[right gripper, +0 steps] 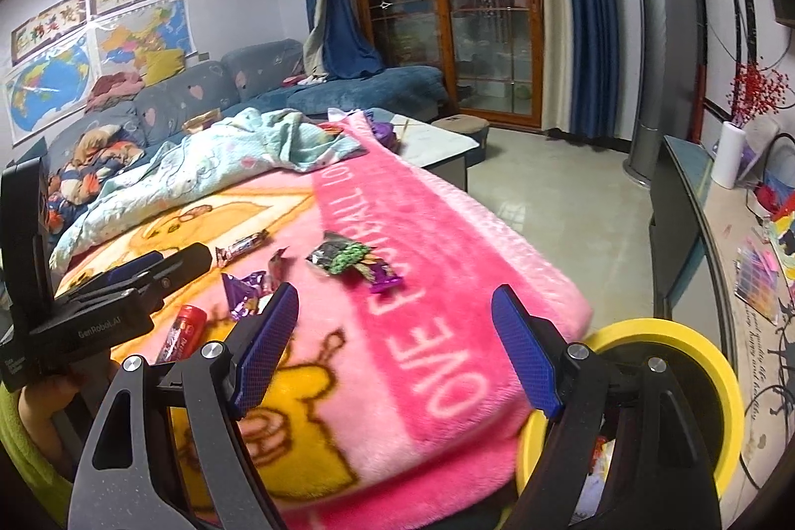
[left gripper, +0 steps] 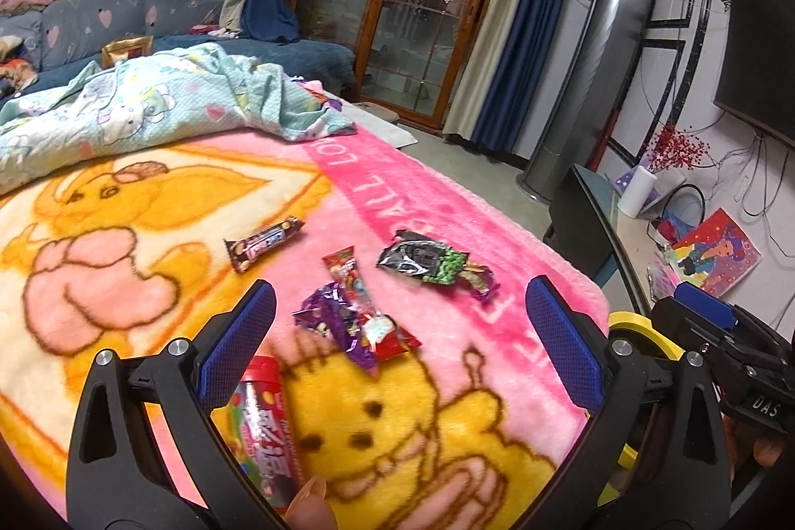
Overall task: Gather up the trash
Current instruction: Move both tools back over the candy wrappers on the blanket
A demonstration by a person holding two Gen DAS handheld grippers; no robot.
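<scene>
On the pink blanket point(left gripper: 447, 202) in front of you the trash lies scattered, and neither of your tools has hold of any of it. Your left tool point(left gripper: 397, 341) stands wide apart over the blanket, nothing between its blue pads; a purple wrapper point(left gripper: 325, 321) and a red wrapper point(left gripper: 357, 281) lie overlapped just ahead of the gap. A red-capped candy tube point(left gripper: 263, 425) lies on the blanket by the left finger, partly hidden behind it, with a fingertip showing at the bottom edge near it. Farther out, a brown chocolate bar wrapper point(left gripper: 263, 243) sits to the left and a black and green wrapper point(left gripper: 430, 264) to the right, well apart from each other.

Your right tool point(right gripper: 395, 348) is also spread wide and empty, hovering over the blanket's near edge where the white lettering runs. A yellow bin point(right gripper: 695, 361) stands just beside that edge on the right, below the right finger, with some scraps visible inside. From this side you see your left tool at the left, held over the tube and the purple wrapper. A pale blue quilt point(left gripper: 149, 108) is bunched at the far end of the blanket, and a blue sofa point(right gripper: 208, 93) runs along the wall behind it.
</scene>
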